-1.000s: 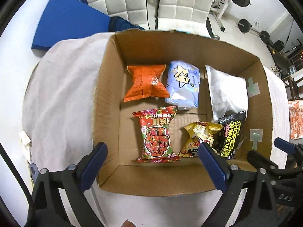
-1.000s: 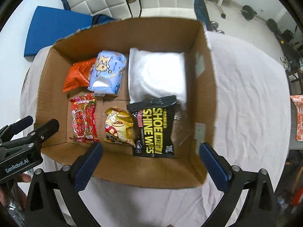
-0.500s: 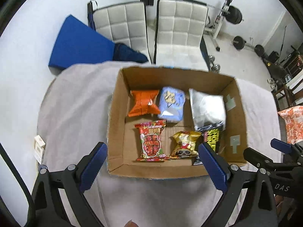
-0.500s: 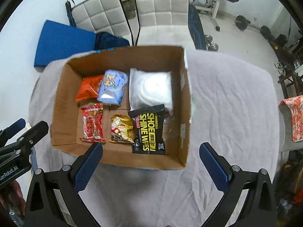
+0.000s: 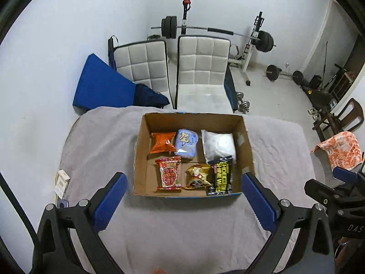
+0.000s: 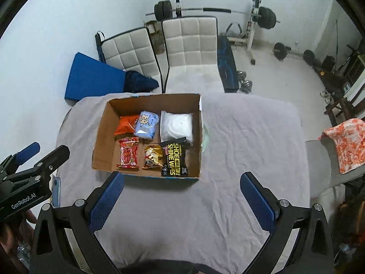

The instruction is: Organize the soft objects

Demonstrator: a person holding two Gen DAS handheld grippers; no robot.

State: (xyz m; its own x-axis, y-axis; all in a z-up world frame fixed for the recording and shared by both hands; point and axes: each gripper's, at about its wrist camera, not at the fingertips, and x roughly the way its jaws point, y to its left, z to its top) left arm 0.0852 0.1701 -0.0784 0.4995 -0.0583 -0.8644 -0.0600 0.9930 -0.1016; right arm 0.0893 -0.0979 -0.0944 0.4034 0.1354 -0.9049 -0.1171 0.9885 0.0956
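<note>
An open cardboard box (image 5: 247, 143) (image 6: 100, 141) stands on the grey-clothed table. Inside lie an orange packet (image 5: 162, 142), a light blue packet (image 5: 186, 142), a white pouch (image 5: 218, 145), a red snack packet (image 5: 168, 173), a gold panda packet (image 5: 198, 176) and a black shoe-wipes packet (image 5: 222, 175) (image 6: 175, 157). My left gripper (image 5: 181, 202) is open and empty, high above the table's near side. My right gripper (image 6: 181, 199) is open and empty, also high and to the right of the box.
A small white carton (image 5: 61, 180) lies at the table's left edge. Two white padded chairs (image 5: 200, 68), a blue mat (image 5: 102, 86) and weight equipment (image 5: 262, 41) stand behind the table. A chair with an orange cloth (image 6: 344, 141) stands at the right.
Both grippers have pulled up and back from the box, which now looks much smaller. The packets in the box have not moved. Both grippers stay open.
</note>
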